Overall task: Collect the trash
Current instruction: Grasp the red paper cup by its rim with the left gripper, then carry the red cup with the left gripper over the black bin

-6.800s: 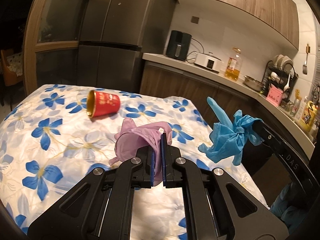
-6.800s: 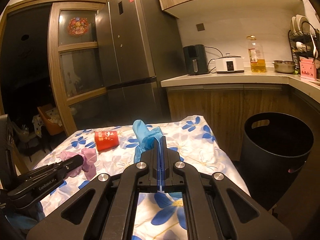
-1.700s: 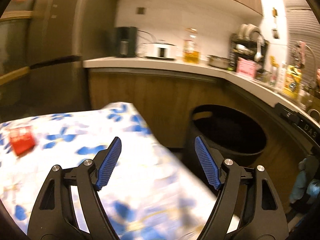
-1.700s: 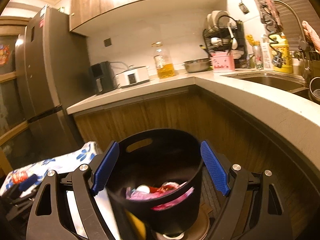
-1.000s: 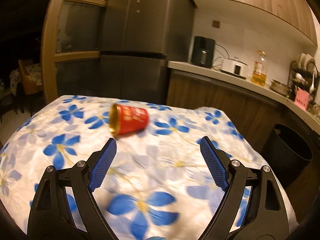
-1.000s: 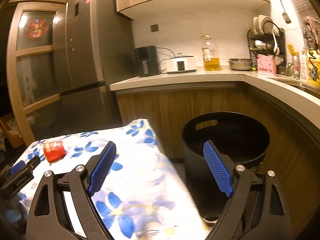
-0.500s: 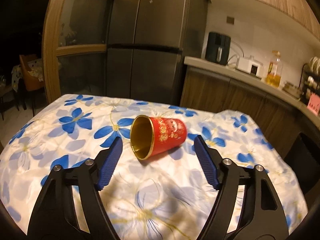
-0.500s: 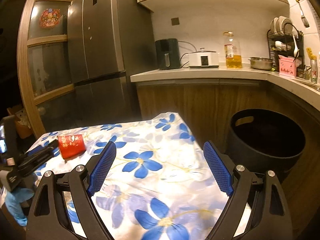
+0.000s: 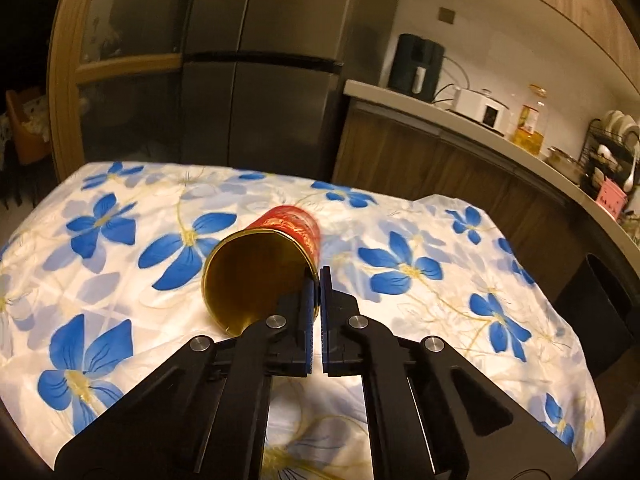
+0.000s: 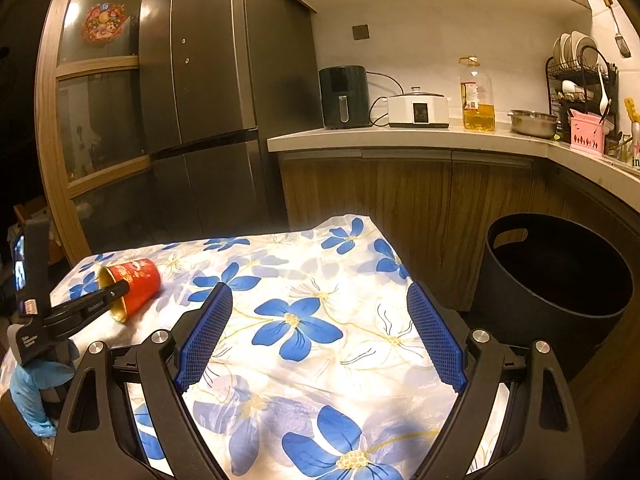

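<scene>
A red paper cup (image 9: 276,256) with a gold inside lies on its side on the flowered tablecloth (image 9: 420,280), mouth toward me. My left gripper (image 9: 316,280) is shut on the cup's rim at the mouth's right side, one finger inside, one outside. In the right wrist view the cup (image 10: 134,284) is at the far left with the left gripper (image 10: 116,292) clamped on it. My right gripper (image 10: 318,320) is open and empty over the cloth's near right part. The black trash bin (image 10: 560,280) stands on the floor right of the table.
A dark fridge (image 10: 224,100) stands behind the table. A counter (image 10: 440,136) holds an air fryer, a cooker, an oil bottle and a dish rack. The bin (image 9: 600,300) also shows at the right edge of the left wrist view.
My left gripper moved in on the red cup and closed on its rim; it was open half a second ago. My right gripper stayed open and swung slightly toward the table.
</scene>
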`<action>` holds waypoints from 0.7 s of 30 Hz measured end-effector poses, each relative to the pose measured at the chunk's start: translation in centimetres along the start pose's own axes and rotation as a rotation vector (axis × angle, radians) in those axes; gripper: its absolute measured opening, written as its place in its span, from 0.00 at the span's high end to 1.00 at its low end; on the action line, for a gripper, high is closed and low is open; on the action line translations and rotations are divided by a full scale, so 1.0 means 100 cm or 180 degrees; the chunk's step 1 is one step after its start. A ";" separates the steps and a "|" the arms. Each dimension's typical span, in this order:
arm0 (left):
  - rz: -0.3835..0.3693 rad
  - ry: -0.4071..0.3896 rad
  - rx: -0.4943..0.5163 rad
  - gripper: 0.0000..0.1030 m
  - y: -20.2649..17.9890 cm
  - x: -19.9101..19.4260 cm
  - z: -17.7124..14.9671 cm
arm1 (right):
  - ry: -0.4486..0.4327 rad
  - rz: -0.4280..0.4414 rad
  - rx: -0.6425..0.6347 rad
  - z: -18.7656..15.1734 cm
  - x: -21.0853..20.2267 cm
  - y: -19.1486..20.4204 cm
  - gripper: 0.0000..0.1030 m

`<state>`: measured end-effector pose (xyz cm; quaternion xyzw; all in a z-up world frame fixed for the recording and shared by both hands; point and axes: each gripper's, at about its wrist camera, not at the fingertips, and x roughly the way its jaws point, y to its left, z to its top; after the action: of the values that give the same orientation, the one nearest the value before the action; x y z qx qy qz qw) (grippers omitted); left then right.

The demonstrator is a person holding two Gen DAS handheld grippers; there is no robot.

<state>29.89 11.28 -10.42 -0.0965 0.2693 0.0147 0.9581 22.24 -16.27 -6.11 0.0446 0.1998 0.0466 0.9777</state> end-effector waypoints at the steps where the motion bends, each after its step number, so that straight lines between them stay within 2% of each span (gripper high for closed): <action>1: -0.0027 -0.0027 0.0017 0.98 -0.003 -0.004 0.000 | 0.0011 0.0014 0.0010 -0.001 0.000 0.000 0.16; 11: -0.0368 -0.0180 0.0255 0.98 -0.074 -0.072 -0.031 | 0.0115 0.0066 0.0051 -0.015 -0.011 -0.006 0.16; 17: -0.0466 -0.0162 0.0519 0.98 -0.119 -0.085 -0.044 | 0.0120 0.0033 0.0025 -0.025 -0.033 -0.016 0.16; 21: -0.0570 -0.0172 0.0565 0.98 -0.139 -0.092 -0.046 | 0.0115 -0.0022 0.0053 -0.029 -0.046 -0.031 0.16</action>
<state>20.81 -3.04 -6.99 -0.0346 0.2339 -0.0921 0.9673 17.16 -19.61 -7.29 0.0511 0.2180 0.0424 0.9737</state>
